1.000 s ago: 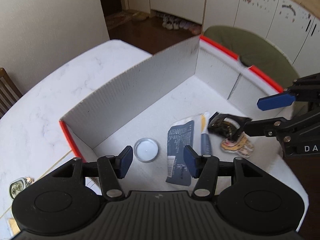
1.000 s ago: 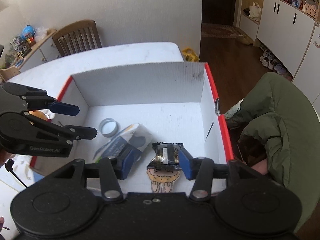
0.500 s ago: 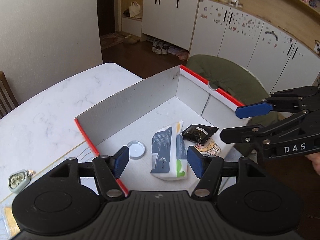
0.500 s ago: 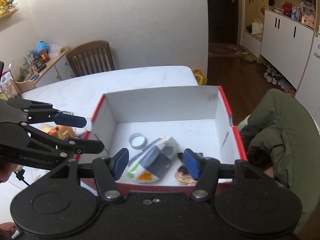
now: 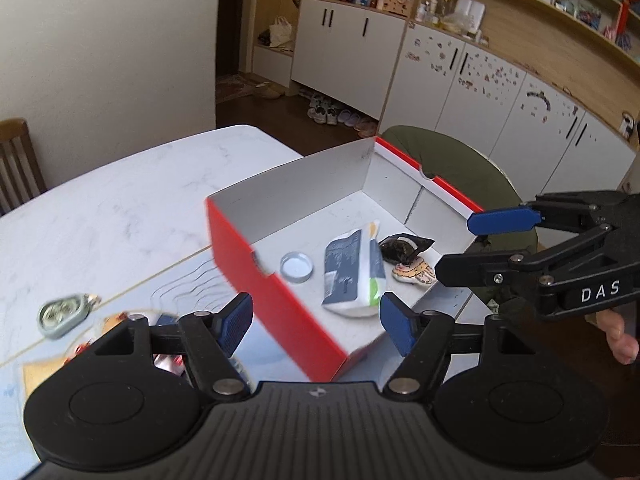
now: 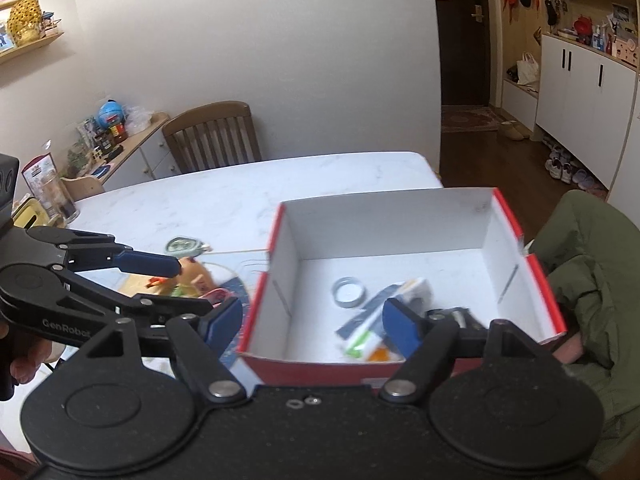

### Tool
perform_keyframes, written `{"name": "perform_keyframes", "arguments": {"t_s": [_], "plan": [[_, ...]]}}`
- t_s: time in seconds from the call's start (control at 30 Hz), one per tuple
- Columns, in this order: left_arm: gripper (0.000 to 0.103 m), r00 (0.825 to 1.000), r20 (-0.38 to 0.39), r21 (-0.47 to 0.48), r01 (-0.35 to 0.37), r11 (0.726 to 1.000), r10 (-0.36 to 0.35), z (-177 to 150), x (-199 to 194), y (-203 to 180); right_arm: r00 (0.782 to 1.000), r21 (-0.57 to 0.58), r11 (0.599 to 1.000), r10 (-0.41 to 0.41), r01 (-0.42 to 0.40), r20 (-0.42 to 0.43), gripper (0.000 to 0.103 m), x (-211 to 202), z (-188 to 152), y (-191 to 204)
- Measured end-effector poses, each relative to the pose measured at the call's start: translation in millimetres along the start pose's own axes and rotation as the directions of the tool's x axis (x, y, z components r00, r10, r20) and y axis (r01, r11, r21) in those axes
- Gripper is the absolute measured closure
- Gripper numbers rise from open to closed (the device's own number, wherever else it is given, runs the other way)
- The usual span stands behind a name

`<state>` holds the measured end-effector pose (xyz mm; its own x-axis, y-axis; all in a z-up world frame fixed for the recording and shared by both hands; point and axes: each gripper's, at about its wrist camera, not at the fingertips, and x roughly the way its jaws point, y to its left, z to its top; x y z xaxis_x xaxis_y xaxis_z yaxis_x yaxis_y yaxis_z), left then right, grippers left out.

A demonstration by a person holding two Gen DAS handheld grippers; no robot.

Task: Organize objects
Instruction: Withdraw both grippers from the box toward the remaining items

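- The left tongs (image 5: 316, 322) hang empty over the near red wall of the box (image 5: 280, 292). Their jaws are opening, with nothing gripped between them.
- The right tongs (image 6: 312, 320) are also empty and spreading wider. They sit above the box's near edge, not down inside it.
- A second ago both pairs were low in the box: the left close over the pouch, the right close around the dark wrapper. Both have since drawn back and up, so the whole box now shows in each view.
- Inside the box lie a small round lid (image 5: 296, 267), a blue and white pouch (image 5: 352, 272), a dark wrapper (image 5: 404, 246) and a cartoon sticker (image 5: 414, 272), all on the box floor and touched by neither tongs. The wrapper and sticker overlap; the pouch lies just beside them.
- That reads as two items freshly dropped off, with both tongs free for the next pick.
- On the bench (image 6: 224, 204) to the left of the box, more things wait: a grey oval tin (image 5: 62, 315) and some blurred colourful pieces (image 6: 188, 284) on a mat. So the sorting looks only partly done.
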<state>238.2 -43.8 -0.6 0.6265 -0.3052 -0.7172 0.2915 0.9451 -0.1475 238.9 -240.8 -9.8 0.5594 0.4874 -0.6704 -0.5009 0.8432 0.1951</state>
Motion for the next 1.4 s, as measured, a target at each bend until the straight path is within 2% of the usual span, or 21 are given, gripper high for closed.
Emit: {"name": "perform_keyframes", "arguments": {"t_s": [0.07,0.43,0.53,0.63,0.7,0.73,1.03,1.13,1.4], "plan": [[0.025,1.0,0.009,-0.015,0.003,1.0,-0.003,-6.8,-9.3,10.2,1.0,0.006,1.0,0.012,-0.012,-0.005,0.023,2.3,-2.0,10.2],[0.021,0.999,0.027,-0.062,-0.042,0.997,0.044,-53.1,-47.5,65.7,0.997,-0.033,0.997,0.064,-0.065,-0.04,0.017,20.8,-13.5,72.1],[0.015,0.998,0.023,-0.071,-0.063,0.996,0.064,-67.4,-53.3,81.3,0.996,-0.036,0.997,0.068,-0.07,-0.058,0.017,29.1,-15.9,86.3],[0.014,0.997,0.021,-0.092,-0.072,0.993,0.074,-81.5,-58.2,98.1,0.995,-0.033,0.997,0.065,-0.067,-0.08,0.017,38.8,-18.2,100.2],[0.009,0.997,0.02,-0.112,-0.07,0.991,0.073,-90.2,-59.7,109.0,0.994,-0.03,0.997,0.062,-0.066,-0.094,0.017,46.0,-19.0,108.2],[0.0,0.997,0.02,-0.123,-0.072,0.99,0.075,-94.6,-60.1,114.3,0.993,-0.03,0.998,0.06,-0.063,-0.1,0.017,50.4,-19.9,112.3],[0.0,0.987,0.032,-0.164,-0.152,0.975,0.16,-130.5,-49.7,151.6,0.984,-0.028,0.999,0.019,-0.024,-0.175,0.017,99.8,-31.1,143.4],[0.0,0.98,0.015,-0.155,-0.192,0.969,0.197,-137.8,-41.8,157.9,0.983,-0.031,1.0,-0.008,0.003,-0.182,0.017,115.2,-33.0,149.1],[0.0,0.973,-0.01,-0.103,-0.23,0.968,0.231,-158.1,-14.4,163.8,0.975,-0.004,1.0,-0.027,0.027,-0.219,0.017,153.6,-29.4,156.7]]}}
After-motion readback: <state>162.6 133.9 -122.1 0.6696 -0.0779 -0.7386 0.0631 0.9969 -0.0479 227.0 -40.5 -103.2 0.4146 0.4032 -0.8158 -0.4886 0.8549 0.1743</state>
